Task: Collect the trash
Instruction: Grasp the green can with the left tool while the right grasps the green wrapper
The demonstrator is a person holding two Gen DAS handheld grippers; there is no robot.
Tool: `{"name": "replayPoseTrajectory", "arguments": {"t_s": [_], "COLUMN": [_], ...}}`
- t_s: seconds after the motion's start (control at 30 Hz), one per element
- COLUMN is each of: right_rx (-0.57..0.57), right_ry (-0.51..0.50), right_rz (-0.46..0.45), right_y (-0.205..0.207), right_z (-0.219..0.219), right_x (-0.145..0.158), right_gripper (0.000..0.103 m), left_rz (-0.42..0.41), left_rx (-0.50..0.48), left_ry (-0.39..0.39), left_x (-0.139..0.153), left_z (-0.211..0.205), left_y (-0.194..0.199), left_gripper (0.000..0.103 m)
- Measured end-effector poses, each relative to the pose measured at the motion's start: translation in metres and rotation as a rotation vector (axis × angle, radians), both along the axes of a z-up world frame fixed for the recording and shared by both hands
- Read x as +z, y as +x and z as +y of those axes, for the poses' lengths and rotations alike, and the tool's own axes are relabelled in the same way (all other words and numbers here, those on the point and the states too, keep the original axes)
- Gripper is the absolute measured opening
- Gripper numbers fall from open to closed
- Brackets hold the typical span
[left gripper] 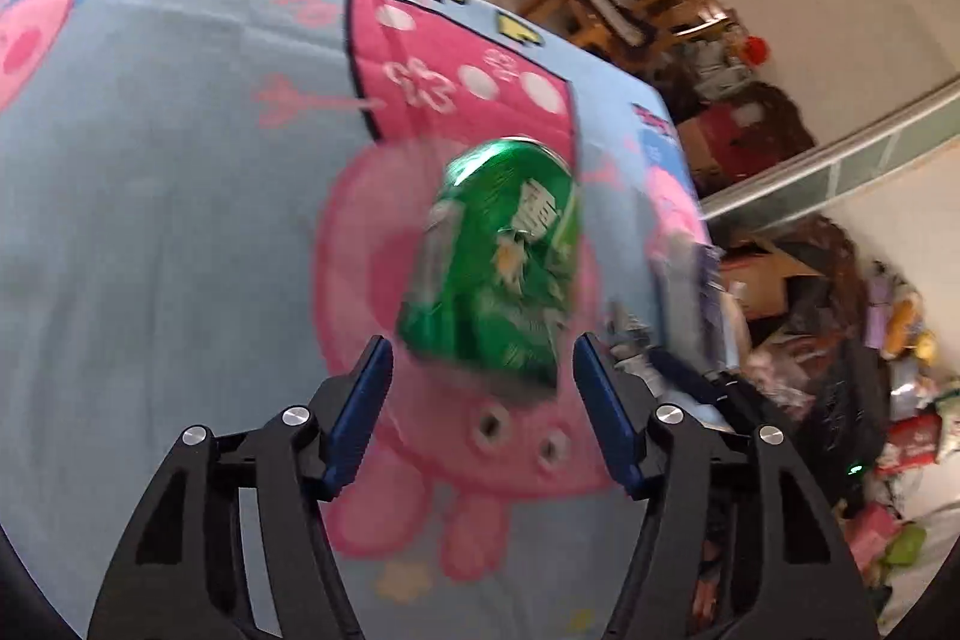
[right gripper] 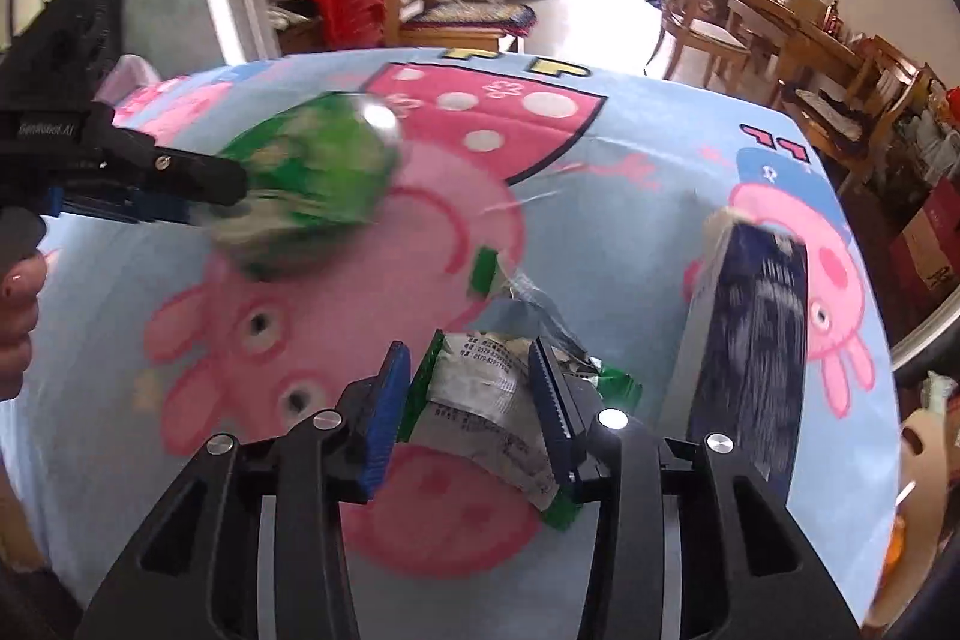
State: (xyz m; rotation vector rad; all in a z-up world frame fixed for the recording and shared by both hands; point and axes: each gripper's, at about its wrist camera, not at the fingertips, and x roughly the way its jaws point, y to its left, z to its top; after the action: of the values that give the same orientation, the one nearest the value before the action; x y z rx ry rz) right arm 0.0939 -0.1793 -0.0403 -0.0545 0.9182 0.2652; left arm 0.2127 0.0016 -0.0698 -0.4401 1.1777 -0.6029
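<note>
Crushed green aluminium can (left gripper: 498,268), blurred, lying on blue cartoon-pig blanket (left gripper: 150,220) over table, just ahead of left gripper (left gripper: 483,370); fingers wide open, nothing held. Likely light, thin-walled, slick, dentable: best taken across the middle of the body. Right gripper (right gripper: 474,394) angled down, fingers closed partway on crumpled green-and-white foil snack wrapper (right gripper: 480,400); soft, near weightless, may slip. Dark blue upright carton (right gripper: 750,340) at right, untouched.
</note>
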Motion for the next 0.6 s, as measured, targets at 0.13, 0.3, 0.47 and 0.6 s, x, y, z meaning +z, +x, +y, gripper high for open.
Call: {"name": "replayPoseTrajectory", "arguments": {"t_s": [0.13,0.3,0.47,0.6], "right_rx": [-0.033,-0.079,-0.074,-0.052], "right_ry": [0.041,0.048,0.038,0.025], "right_rz": [-0.041,-0.045,-0.014,0.029], "right_y": [-0.024,-0.030,-0.027,-0.026], "right_z": [-0.010,-0.021,-0.020,-0.013], "right_x": [0.007,0.008,-0.001,-0.015], "right_gripper": [0.040,0.054,0.059,0.059], "left_rz": [-0.021,-0.026,-0.025,-0.011], "left_rx": [0.019,0.016,-0.047,-0.086], "left_ry": [0.012,0.053,0.103,0.076], "left_x": [0.007,0.009,0.001,-0.005], "left_z": [0.006,-0.002,-0.021,-0.031], "left_y": [0.002,0.033,0.053,0.046], "left_gripper": [0.075,0.075,0.072,0.045]}}
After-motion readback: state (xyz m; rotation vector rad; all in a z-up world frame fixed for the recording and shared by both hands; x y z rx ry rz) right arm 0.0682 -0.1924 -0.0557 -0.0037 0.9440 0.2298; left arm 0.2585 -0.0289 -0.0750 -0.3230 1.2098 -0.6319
